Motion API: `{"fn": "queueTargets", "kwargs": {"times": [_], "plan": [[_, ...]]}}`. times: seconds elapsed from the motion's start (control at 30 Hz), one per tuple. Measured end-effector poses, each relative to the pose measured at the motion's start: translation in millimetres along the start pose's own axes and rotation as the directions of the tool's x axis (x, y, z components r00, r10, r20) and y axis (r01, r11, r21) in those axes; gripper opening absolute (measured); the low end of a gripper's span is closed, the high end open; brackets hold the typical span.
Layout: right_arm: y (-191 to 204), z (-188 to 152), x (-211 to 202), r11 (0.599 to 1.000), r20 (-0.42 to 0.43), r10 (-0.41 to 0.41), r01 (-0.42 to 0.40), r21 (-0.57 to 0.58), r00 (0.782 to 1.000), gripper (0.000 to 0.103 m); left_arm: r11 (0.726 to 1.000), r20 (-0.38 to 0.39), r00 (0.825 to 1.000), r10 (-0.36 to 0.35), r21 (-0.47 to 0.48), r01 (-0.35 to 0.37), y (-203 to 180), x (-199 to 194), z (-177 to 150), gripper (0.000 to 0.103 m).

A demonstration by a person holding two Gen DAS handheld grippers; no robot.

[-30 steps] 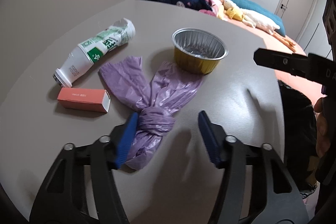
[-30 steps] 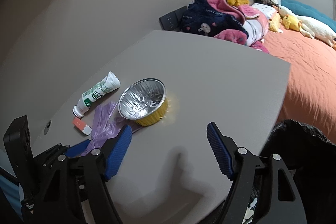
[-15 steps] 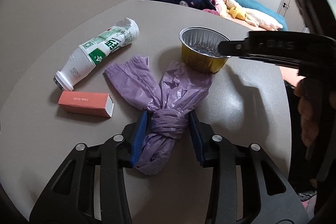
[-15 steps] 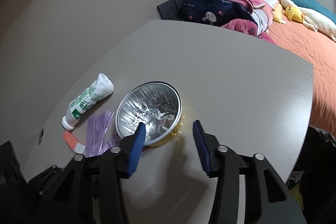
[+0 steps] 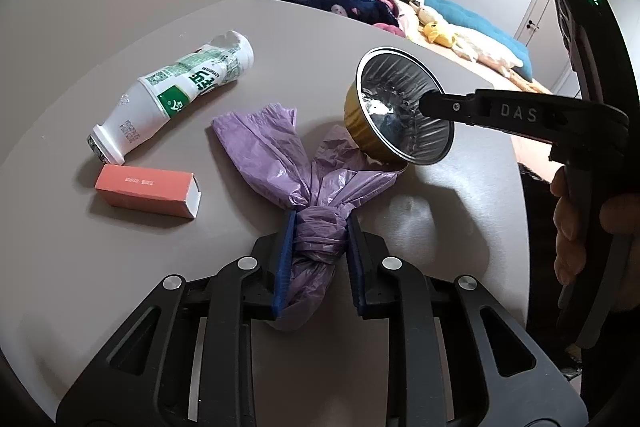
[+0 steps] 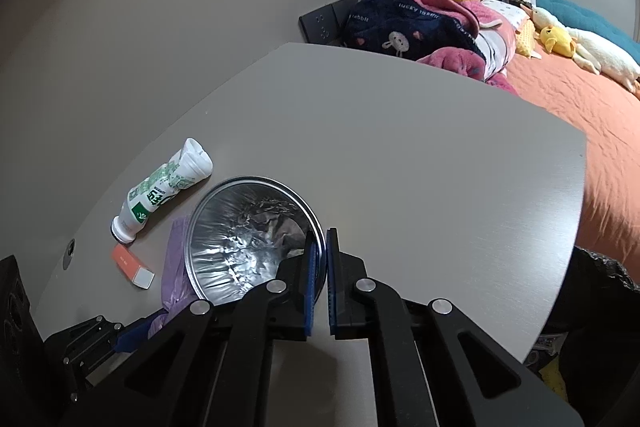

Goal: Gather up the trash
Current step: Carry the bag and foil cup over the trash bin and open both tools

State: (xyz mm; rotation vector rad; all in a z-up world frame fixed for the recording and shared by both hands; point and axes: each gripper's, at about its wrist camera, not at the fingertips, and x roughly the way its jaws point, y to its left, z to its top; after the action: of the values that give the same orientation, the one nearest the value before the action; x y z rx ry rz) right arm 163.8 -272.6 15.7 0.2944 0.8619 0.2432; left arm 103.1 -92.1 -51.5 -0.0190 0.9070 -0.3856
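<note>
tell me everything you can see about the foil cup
The foil cup is a small round dish of crinkled aluminium, shiny silver inside, gold outside, with a rolled rim. It looks empty. It is tipped, mouth toward the left wrist camera, its low edge near the purple bag on the grey table. The right gripper is shut on its rim, one finger inside and one outside.

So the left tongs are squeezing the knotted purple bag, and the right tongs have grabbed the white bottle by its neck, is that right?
Not quite. The right tongs are clamped on the rim of the foil cup, tipping it up, as the right wrist view shows. The white bottle lies untouched on the table. The left tongs are indeed squeezing the knotted purple bag.
</note>
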Motion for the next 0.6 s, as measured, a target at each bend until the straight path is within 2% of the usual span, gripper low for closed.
{"fn": "queueTargets", "kwargs": {"times": [0.6], "plan": [[-16,-9,-65,0.999,0.083,0.01,-0.013,0.04,0.997,0.005,0.999,0.046,0.998,-0.037,-0.019,0.038,-19,-32,-8,0.023]]}}
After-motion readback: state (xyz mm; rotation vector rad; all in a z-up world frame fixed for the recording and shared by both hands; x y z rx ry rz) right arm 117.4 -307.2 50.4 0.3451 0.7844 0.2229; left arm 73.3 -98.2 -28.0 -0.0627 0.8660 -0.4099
